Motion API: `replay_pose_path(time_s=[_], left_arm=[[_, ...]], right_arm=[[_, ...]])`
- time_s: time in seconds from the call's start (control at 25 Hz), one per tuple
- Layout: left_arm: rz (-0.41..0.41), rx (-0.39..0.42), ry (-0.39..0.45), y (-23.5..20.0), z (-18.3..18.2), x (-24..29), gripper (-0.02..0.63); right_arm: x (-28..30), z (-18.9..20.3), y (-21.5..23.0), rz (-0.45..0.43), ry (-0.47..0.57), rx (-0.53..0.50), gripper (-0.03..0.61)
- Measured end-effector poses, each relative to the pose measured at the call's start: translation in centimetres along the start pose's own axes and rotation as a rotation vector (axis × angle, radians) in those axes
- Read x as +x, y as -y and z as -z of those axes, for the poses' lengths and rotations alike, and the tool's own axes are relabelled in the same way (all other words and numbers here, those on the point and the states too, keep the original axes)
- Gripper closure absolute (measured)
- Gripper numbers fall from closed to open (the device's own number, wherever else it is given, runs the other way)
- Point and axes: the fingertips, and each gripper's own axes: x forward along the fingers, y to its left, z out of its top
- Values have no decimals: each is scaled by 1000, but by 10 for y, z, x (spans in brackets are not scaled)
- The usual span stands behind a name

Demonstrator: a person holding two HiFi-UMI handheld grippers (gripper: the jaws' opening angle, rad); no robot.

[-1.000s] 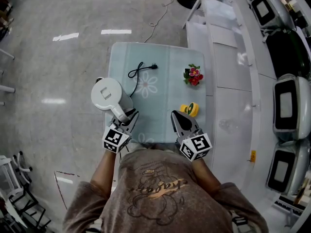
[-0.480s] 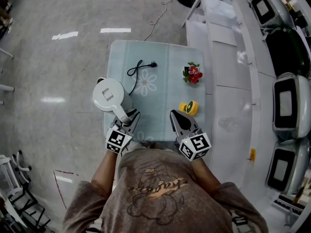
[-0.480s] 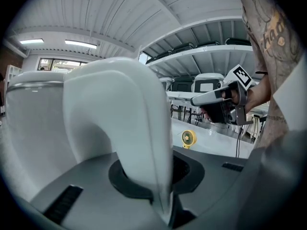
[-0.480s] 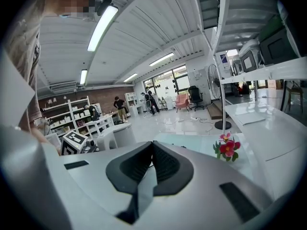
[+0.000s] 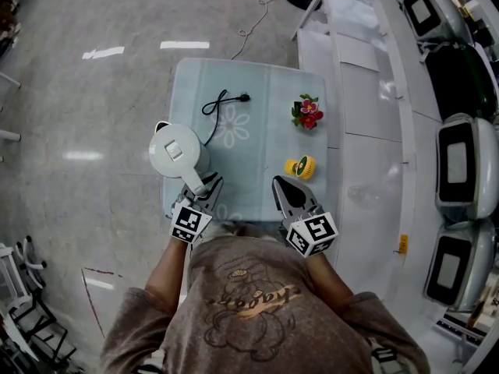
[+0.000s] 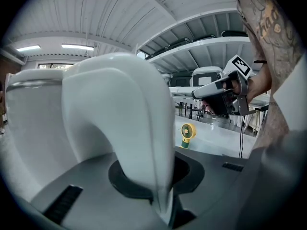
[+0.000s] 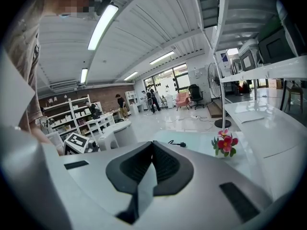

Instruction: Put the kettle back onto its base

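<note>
left gripper is clamped on the kettle's handle: in the left gripper view the white handle fills the gap between the jaws and both jaws press on it. the kettle stands upright at the 9 o'clock edge of the table, its body at about 11 o'clock from the left gripper and touching it only through the handle. the handle's long axis runs vertically and arches over into the body, so the jaws cross it side to side. we see no base in any view. the cord runs from its plug at the table's 12 o'clock side to the kettle's 3 o'clock flank and vanishes there, so we judge that the base lies directly beneath the kettle, hidden by it. we cannot tell whether the kettle is seated or held just above it. the left hand is the nearer one and the only one engaged. its gripper points away from the body, toward 11 o'clock and slightly downward. right gripper has its jaws together on nothing. it idles at the table's 6 o'clock edge, well apart from the kettle, with the fan just beyond it at 1 o'clock and the flowers farther out.
</note>
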Motion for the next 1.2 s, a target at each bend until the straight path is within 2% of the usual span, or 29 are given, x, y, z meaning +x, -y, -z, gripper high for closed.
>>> replay_pose_path(time_s=[0.36, 0.6, 1.2], left_arm=[[9, 3, -29, 8, 8, 0, 531], [15, -26, -56, 10, 11, -9, 444], [-114, -62, -31, -9, -19, -77, 416]], right_arm=[[-6, 10, -10, -43, -15, -5, 581], [0, 12, -21, -86, -23, -12, 581], [43, 4, -62, -266, -10, -73, 581]])
